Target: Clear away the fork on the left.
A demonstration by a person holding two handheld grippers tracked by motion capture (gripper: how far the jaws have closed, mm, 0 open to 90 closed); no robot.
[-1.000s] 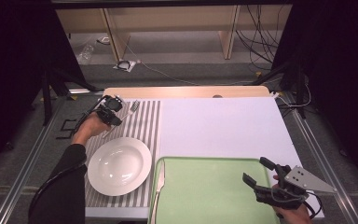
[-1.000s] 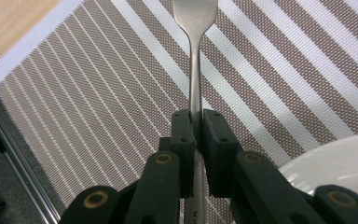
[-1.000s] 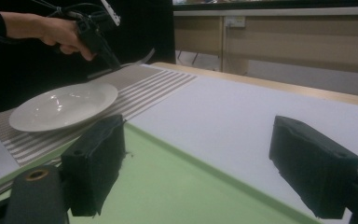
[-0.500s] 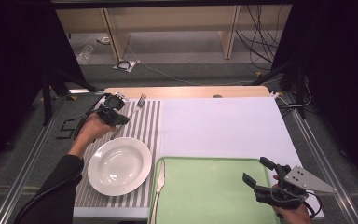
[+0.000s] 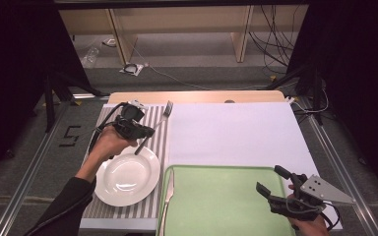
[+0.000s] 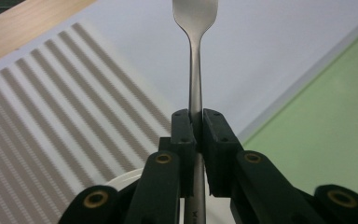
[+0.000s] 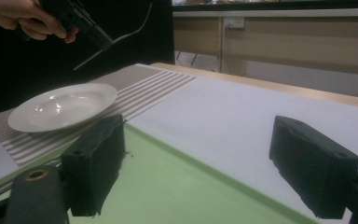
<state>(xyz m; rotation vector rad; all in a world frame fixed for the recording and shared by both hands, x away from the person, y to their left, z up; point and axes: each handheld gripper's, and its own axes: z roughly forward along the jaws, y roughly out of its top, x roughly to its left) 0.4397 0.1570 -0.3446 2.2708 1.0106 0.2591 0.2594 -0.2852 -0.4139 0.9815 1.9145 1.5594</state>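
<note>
My left gripper (image 5: 144, 132) is shut on the handle of a silver fork (image 5: 163, 114) and holds it in the air over the striped placemat (image 5: 106, 115), just beyond the white plate (image 5: 127, 176). In the left gripper view the fork (image 6: 195, 70) runs straight out from the closed jaws of the gripper (image 6: 195, 126), tines away. My right gripper (image 5: 269, 179) stands open over the near right part of the green tray (image 5: 226, 206), with nothing between its fingers (image 7: 98, 163). The right gripper view shows the plate (image 7: 63, 105) and the left gripper (image 7: 86, 25) with the fork (image 7: 126, 35) held above it.
A piece of silver cutlery (image 5: 168, 194) lies along the tray's left edge. A white mat (image 5: 231, 132) covers the table's right and middle. A wooden table edge (image 5: 197, 97) runs along the back, and beyond it is floor with cables.
My left gripper has shifted right and a little nearer, toward the plate, with the fork in it. The right gripper has stayed where it was.
</note>
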